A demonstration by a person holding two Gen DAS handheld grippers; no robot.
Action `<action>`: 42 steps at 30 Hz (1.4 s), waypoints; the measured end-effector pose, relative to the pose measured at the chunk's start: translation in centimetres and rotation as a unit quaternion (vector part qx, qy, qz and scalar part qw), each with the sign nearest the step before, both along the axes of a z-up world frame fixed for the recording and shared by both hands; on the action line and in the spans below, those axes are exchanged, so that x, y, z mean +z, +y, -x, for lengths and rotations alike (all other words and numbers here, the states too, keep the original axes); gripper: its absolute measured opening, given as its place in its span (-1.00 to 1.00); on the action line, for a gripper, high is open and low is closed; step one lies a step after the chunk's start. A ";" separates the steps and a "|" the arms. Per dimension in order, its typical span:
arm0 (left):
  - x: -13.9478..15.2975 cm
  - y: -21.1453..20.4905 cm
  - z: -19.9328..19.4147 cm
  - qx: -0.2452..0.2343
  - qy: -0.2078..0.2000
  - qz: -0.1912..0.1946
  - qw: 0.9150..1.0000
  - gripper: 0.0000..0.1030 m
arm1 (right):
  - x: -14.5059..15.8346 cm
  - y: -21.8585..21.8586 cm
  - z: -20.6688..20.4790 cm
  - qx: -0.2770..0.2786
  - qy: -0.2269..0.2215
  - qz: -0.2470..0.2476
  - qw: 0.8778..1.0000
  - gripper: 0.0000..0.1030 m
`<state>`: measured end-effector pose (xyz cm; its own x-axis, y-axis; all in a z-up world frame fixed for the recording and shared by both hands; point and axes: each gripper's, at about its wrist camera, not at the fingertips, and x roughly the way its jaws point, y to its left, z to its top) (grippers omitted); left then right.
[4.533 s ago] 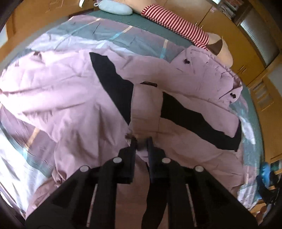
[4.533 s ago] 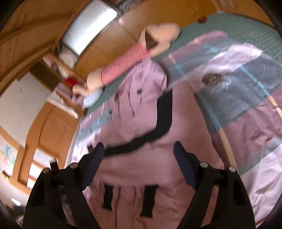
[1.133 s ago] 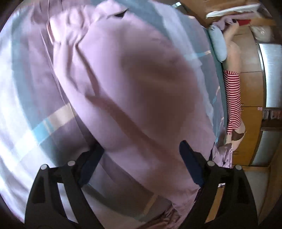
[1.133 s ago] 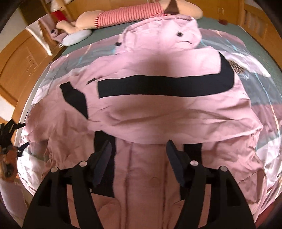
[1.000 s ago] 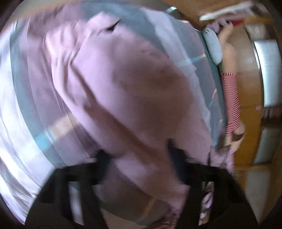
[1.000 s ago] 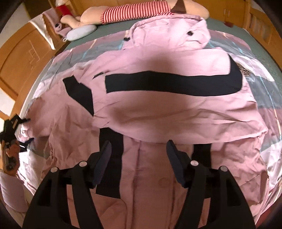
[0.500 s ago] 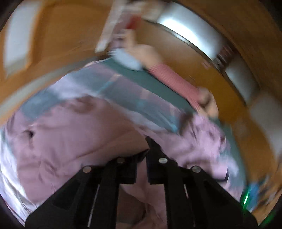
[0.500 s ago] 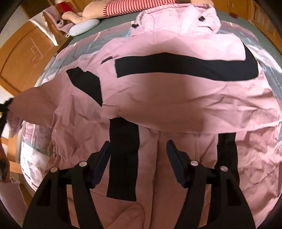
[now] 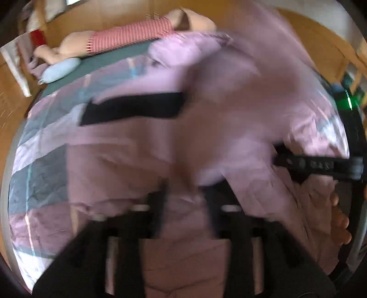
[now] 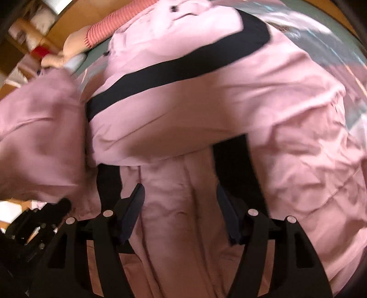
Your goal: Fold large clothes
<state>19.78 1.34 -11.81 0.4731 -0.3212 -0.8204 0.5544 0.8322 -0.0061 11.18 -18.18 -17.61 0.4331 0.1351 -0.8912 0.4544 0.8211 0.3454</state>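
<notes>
A large pink jacket (image 10: 206,96) with black stripes lies spread on the bed. My right gripper (image 10: 180,206) is open and empty, low over the jacket's front panel. The left wrist view is blurred by motion. My left gripper (image 9: 183,201) has its jaws parted, with pink cloth (image 9: 229,119) billowing in front of it; I cannot tell if it touches the cloth. In the right wrist view a lifted pink sleeve (image 10: 39,137) hangs at the left above the left gripper's body (image 10: 34,222). The right gripper's body (image 9: 316,164) shows at the right of the left wrist view.
A patchwork quilt (image 9: 45,160) covers the bed. A doll in a red-striped top (image 9: 128,34) and a pale blue pillow (image 9: 60,70) lie at the head of the bed against wooden cabinets (image 9: 119,13). A hand (image 9: 341,220) shows at the right.
My left gripper shut on the sleeve, swept it up and across the jacket, and now has its jaws parted. My right gripper stayed open and moved lower and closer over the jacket's front.
</notes>
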 end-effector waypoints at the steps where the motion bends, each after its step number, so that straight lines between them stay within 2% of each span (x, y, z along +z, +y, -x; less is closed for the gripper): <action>1: 0.7 1.5 0.1 0.010 -0.005 0.014 1.000 0.34 | 0.1 -0.5 0.4 -0.008 0.000 0.004 1.000 0.27; 2: 1.4 2.8 -0.4 0.023 -0.009 0.028 0.999 0.45 | 0.2 -0.9 0.6 -0.011 -0.004 0.004 1.000 0.27; 3: 1.8 3.8 -0.8 0.036 -0.009 0.035 0.999 0.47 | 0.5 -1.4 1.0 -0.017 -0.010 0.002 1.000 0.27; 6: 1.8 6.5 -3.0 0.102 0.009 0.042 0.994 0.62 | 1.4 -2.8 2.0 -0.033 -0.039 -0.015 0.999 0.27; 8: 1.4 8.1 -4.6 0.133 0.031 0.057 0.989 0.66 | 2.0 -3.4 2.2 -0.040 -0.053 -0.023 0.998 0.40; 10: 1.2 8.5 -5.5 0.148 0.054 0.077 0.985 0.66 | 2.3 -3.7 1.9 -0.042 -0.058 -0.027 0.997 0.41; 13: 0.4 9.3 -6.1 0.147 0.083 0.104 0.980 0.67 | 2.9 -4.1 1.2 -0.038 -0.079 -0.065 0.994 0.41; 16: -0.2 8.0 -4.9 0.134 0.079 0.079 0.985 0.70 | 3.8 -3.8 0.4 -0.032 -0.111 -0.111 0.987 0.44; 20: -1.2 4.6 -3.8 0.114 0.056 0.028 0.991 0.73 | 5.1 -1.7 -0.8 0.003 -0.153 -0.210 0.966 0.63; 22: -1.3 3.8 -3.5 0.107 0.044 0.011 0.993 0.73 | 5.5 -0.5 -1.4 0.024 -0.153 -0.229 0.961 0.64; 25: -1.3 3.4 -3.3 0.096 0.039 0.003 0.995 0.76 | 5.2 1.5 -2.7 0.050 -0.123 -0.218 0.967 0.64; 27: -1.4 3.7 -3.4 0.097 0.041 0.004 0.994 0.78 | 4.7 2.2 -3.4 0.062 -0.104 -0.226 0.967 0.51; 28: -1.5 3.8 -3.4 0.097 0.042 0.006 0.994 0.78 | 4.8 2.0 -3.3 0.060 -0.109 -0.234 0.964 0.45; 30: -1.5 3.8 -3.4 0.097 0.045 0.009 0.994 0.80 | 5.6 1.1 -2.8 0.032 -0.136 -0.232 0.963 0.45; 32: -1.6 3.6 -3.5 0.098 0.043 0.007 0.994 0.81 | 6.8 0.7 -2.0 0.029 -0.156 -0.198 0.967 0.47; 34: -1.6 3.2 -3.4 0.100 0.038 0.006 0.994 0.83 | 7.7 1.3 -1.4 0.056 -0.157 -0.151 0.974 0.70; 35: -1.6 2.9 -3.3 0.101 0.035 0.004 0.994 0.85 | 8.0 1.9 -1.1 0.073 -0.157 -0.141 0.975 0.74; 38: -1.8 2.2 -3.1 0.100 0.029 -0.006 0.995 0.87 | 7.8 3.5 -0.6 0.123 -0.151 -0.131 0.972 0.77; 42: -1.8 2.1 -3.0 0.099 0.025 -0.016 0.995 0.87 | 7.0 5.3 -0.9 0.134 -0.141 -0.120 0.973 0.77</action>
